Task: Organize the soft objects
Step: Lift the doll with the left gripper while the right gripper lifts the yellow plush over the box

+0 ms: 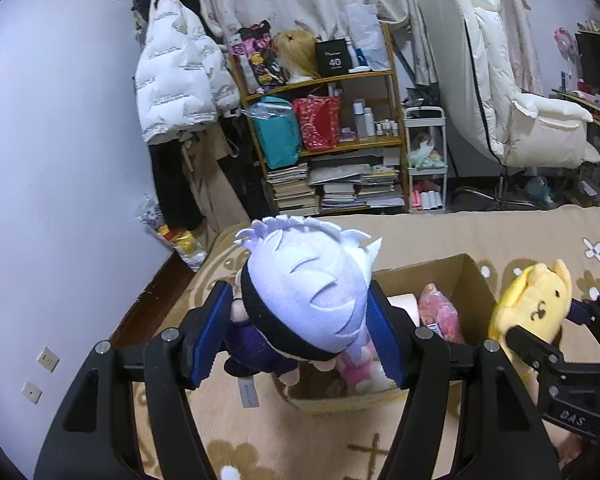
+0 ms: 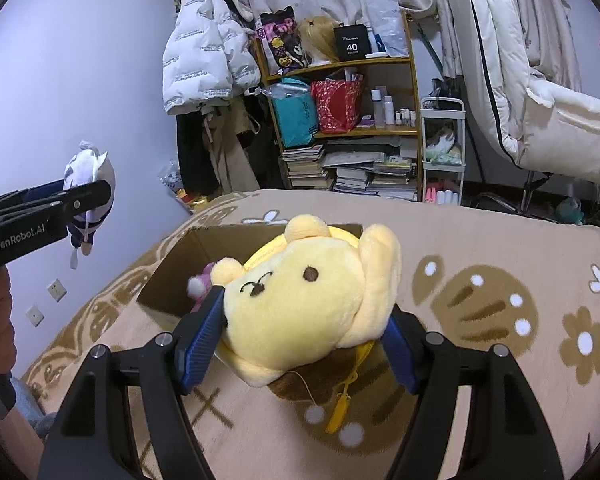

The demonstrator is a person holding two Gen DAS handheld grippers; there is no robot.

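Your left tongs (image 1: 296, 336) clamp the white-haired doll (image 1: 304, 300) and your right tongs (image 2: 304, 340) clamp the yellow plush (image 2: 312, 304), both lifted clear. The cardboard box (image 1: 470, 280) just ahead already holds pink toys (image 1: 440, 312). By my reading, these two remain.

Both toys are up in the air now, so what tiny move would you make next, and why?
Probably carry the white-haired doll, clamped in the left gripper, forward over the open cardboard box and release it; pink plush already lies inside. The right gripper holds the yellow bear beside it.
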